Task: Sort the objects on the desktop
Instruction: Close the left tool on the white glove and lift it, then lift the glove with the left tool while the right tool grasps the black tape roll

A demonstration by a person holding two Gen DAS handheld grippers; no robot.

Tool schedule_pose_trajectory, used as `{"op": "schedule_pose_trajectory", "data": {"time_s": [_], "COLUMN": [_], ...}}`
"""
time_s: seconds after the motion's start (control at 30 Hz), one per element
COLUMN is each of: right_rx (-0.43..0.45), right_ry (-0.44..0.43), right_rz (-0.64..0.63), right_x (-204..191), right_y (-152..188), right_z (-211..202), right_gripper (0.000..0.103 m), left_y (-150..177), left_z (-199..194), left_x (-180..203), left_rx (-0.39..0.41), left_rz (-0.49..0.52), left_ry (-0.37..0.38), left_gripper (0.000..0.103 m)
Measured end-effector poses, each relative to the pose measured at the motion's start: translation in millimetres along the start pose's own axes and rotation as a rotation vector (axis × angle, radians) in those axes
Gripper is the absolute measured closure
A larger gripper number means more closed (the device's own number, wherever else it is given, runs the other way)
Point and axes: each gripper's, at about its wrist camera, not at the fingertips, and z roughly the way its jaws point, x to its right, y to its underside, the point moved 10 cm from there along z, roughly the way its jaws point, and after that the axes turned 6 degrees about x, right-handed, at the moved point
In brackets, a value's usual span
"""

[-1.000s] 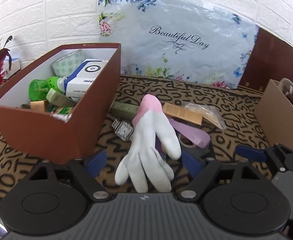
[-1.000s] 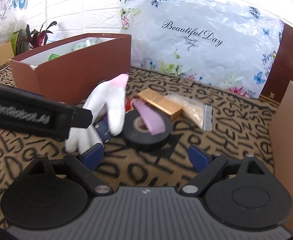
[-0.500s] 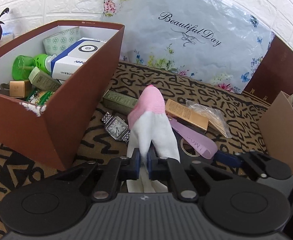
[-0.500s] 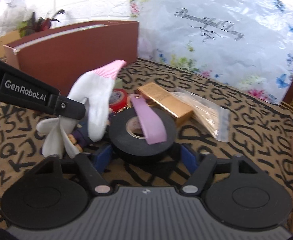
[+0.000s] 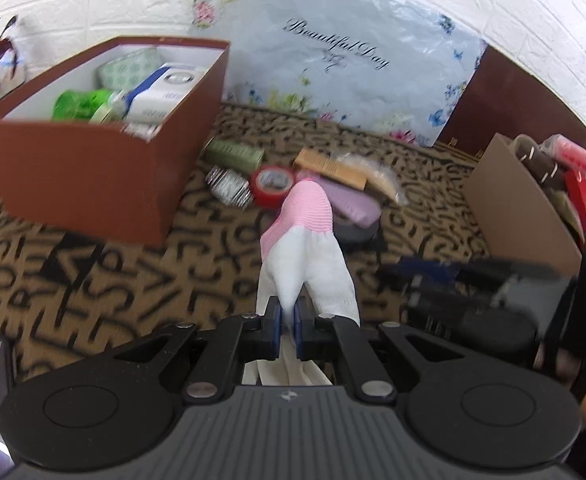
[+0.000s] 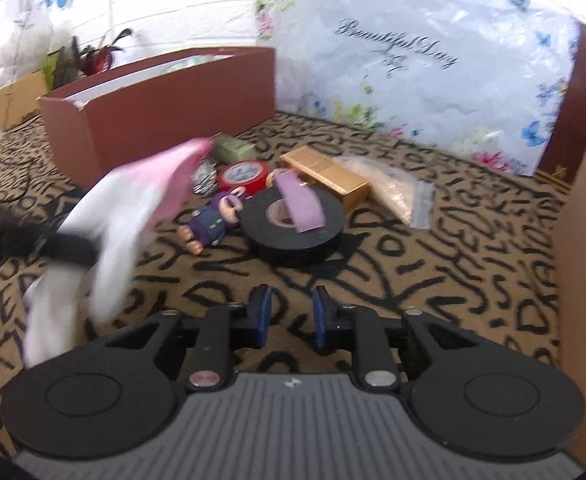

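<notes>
The white glove [image 5: 307, 264] with its pink cuff hangs clamped in the left gripper [image 5: 288, 322] above the counter [image 5: 93, 280]. The right gripper [image 6: 289, 314] is closing on nothing. The brown box [image 5: 93, 176] holds cartons and a green bottle [image 5: 77, 104].

The glove [image 6: 105, 216] is motion-blurred — its fingers [image 5: 289, 372] hidden behind the left tongs [image 5: 288, 322].

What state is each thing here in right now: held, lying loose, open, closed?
Left hand-held gripper: shut on glove.
Glove: held, cuff pointing away.
Right hand-held gripper: closing, nothing between its fingers.
Black tape roll: lying flat, purple strap across it.
Brown box: open, holding items.
</notes>
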Motion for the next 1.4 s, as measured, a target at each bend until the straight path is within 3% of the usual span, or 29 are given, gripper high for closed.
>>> {"op": "schedule_pose_trajectory", "data": {"time_s": [0.37,0.43,0.47,0.5,0.63,0.7,0.8,0.97,1.1,1.17,1.27,1.4], "right_rx": [0.041,0.039,0.02,0.012,-0.011,-0.026,-0.042,-0.054,-0.159,-0.124,-0.077,-0.036], "right_ry": [0.044,0.041,0.035,0.043,0.045,0.024,0.023,0.017,-0.067,-0.032,-0.041,-0.055], "right_rz": [0.056,0.052,0.057,0.063,0.086,0.088,0.08,0.093,0.123,0.07,0.11,0.032], "right_x": [15.1,18.0,19.5,21.7,24.7,21.4,19.1,16.3,-0.3,-6.2,-11.1,-24.2], "right_y": [-33.5,-38.8,-39.5,-39.3,-36.5,-35.5,-31.5,-18.1,11.2,15.5,5.5,-10.9], "right_z": [44.4,53.3,59.8,65.3,74.9,69.4,52.6,16.6,-1.6,-9.9,-19.9,-22.6], "right_gripper": [0.078,0.071,0.059,0.054,0.057,0.068,0.069,0.069,0.077,0.077,0.076,0.076], "left_y": [11.6,12.0,11.7,11.8,13.0,13.7,14.0,18.8,26.3,27.5,24.0,21.1], "left_z": [16.1,21.6,23.9,25.9,30.0,29.2,23.7,14.3,12.4,9.3,7.5,13.5], "left_x": [-14.7,-15.3,-15.5,-15.4,-15.6,-16.5,-15.3,-10.3,-9.1,-8.9,-10.0,-13.6], "left_rx": [-0.03,-0.036,-0.036,-0.035,-0.039,-0.039,-0.033,-0.026,-0.037,-0.034,-0.017,-0.002], "left_rz": [-0.01,-0.012,-0.013,-0.013,-0.012,-0.017,-0.021,-0.017,-0.016,-0.01,-0.012,-0.044], "left_ry": [0.012,0.018,0.021,0.022,0.026,0.03,0.038,0.053,0.046,0.041,0.033,0.022], "left_gripper": [0.097,0.097,0.097,0.097,0.095,0.095,0.093,0.069,0.067,0.066,0.062,0.06]}}
